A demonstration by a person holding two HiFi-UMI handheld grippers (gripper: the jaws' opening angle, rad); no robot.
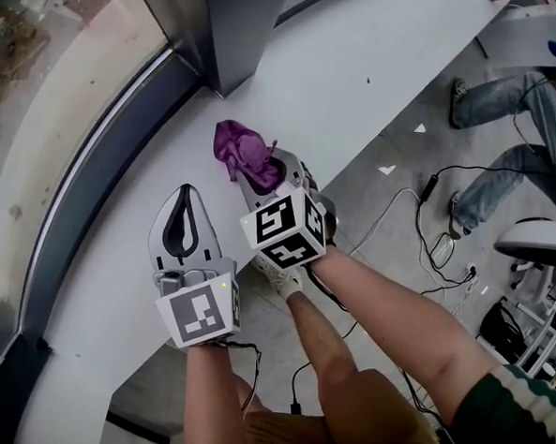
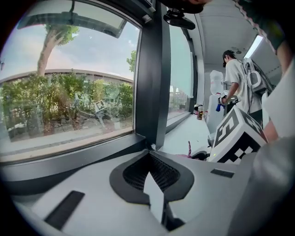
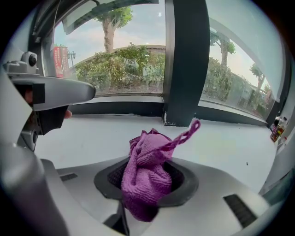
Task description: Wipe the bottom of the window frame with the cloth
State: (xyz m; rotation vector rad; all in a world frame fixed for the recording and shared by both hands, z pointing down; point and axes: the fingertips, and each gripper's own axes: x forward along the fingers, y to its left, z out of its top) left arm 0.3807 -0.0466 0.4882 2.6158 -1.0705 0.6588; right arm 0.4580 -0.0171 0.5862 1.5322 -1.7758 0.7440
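We count two claws, one cloth, one sill.

- Right claw [image 1: 265, 171]: clamped on purple cloth [image 3: 146, 177]. Cloth is bunched between its jaws, with loose loop poking out past tips.
- Cloth sits over white sill [image 1: 362, 71], apart from dark bottom rail of window frame [image 3: 117, 108]. We cannot tell whether it touches sill.
- Left claw [image 2: 150, 153]: jaws pressed together, nothing between them. It sits just beside right claw, over same sill.
- One dark post [image 3: 184, 60] stands beyond cloth.

No legible text anywhere, apparently.
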